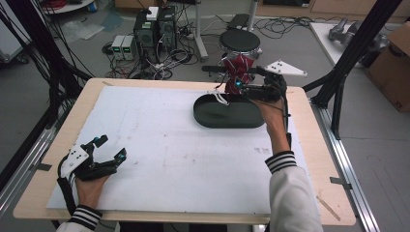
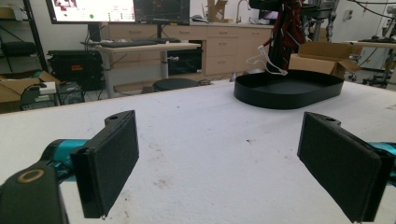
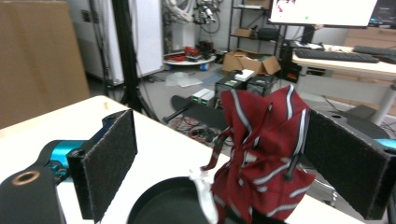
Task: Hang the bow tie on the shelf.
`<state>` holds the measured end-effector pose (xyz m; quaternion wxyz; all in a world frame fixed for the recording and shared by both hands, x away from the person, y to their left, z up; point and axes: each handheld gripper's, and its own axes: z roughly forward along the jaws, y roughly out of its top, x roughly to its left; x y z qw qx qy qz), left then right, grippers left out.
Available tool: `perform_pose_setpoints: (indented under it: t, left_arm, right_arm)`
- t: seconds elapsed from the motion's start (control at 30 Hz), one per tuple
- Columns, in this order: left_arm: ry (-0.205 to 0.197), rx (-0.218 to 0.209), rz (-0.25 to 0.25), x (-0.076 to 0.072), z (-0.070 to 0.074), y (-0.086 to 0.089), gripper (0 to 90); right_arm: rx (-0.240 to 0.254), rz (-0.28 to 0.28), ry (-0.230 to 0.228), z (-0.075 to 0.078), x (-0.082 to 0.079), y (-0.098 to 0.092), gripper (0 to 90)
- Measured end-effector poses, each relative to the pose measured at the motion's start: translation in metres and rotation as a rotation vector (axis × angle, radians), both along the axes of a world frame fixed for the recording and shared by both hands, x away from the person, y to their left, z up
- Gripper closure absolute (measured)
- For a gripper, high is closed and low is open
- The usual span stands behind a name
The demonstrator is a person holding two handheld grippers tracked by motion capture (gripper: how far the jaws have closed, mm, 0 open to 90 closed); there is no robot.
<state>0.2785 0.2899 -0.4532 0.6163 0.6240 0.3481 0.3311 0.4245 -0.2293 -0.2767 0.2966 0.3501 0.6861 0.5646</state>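
Observation:
A red bow tie with grey-white stripes (image 1: 238, 69) hangs over the far rim of a black oval tray (image 1: 198, 113). Its white strap (image 1: 220, 98) drapes down toward the tray. My right gripper (image 1: 236, 83) reaches in from the right at the tie. In the right gripper view the bow tie (image 3: 261, 154) sits between the jaws of the right gripper (image 3: 222, 140). It rests against the right pad (image 3: 345, 158) and stands well apart from the left pad (image 3: 109, 158), so the jaws stand open. At the near left of the table my left gripper (image 1: 110, 150) lies open and empty.
A white mat (image 1: 159, 154) covers most of the wooden table. The tray (image 2: 280, 100) stands at the mat's far right. Beyond the far edge are a black stool (image 1: 240, 41), computer boxes (image 1: 154, 29) and cables. Black frame posts (image 1: 353, 58) rise at the right.

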Motion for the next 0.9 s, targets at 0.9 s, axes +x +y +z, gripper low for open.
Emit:
perform_pose_setpoints:
  t: [0.9]
  left_arm:
    - [-0.002, -0.013, -0.006, 0.000, 0.000, 0.001, 13.0]
  right_arm:
    - [-0.005, -0.063, -0.087, -0.101, -0.140, -0.038, 9.5]
